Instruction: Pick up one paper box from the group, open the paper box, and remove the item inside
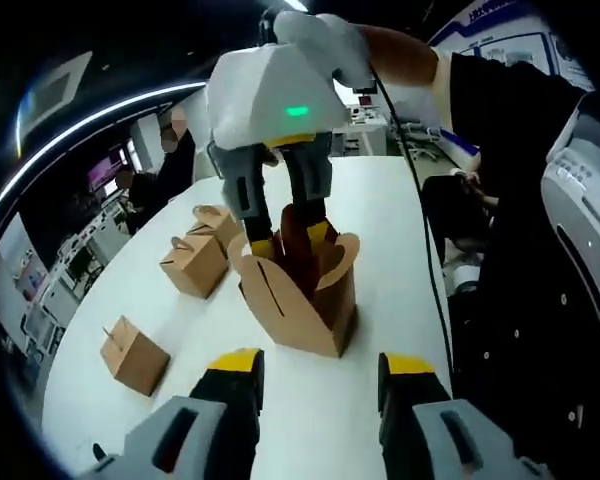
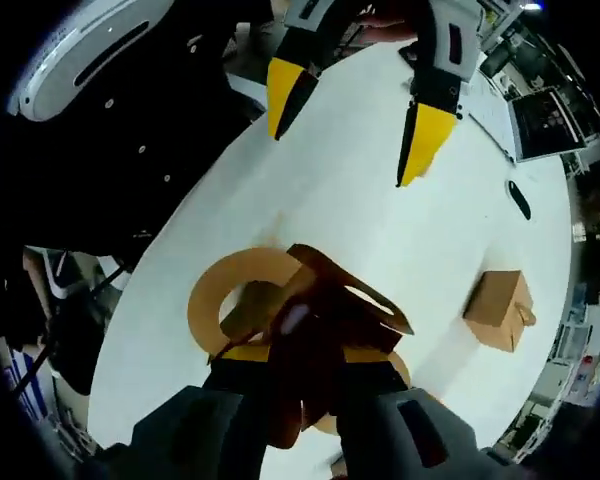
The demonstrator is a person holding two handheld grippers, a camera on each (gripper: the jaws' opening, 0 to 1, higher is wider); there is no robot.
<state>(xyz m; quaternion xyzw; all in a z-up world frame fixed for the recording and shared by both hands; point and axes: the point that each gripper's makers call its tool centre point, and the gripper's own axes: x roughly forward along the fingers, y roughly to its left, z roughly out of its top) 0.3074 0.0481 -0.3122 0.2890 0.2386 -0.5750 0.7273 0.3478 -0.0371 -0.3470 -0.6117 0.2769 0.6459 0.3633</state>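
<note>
Paper box [image 1: 302, 300] sits open mid-table, at 12 o'clock from my left tongs [image 1: 316, 366], which are gaping empty. My right tongs [image 2: 298, 362] are clamped on what looks like a dark red item [image 2: 305, 330] inside. I'd pull straight up, slowly, so flaps don't snag.
</note>
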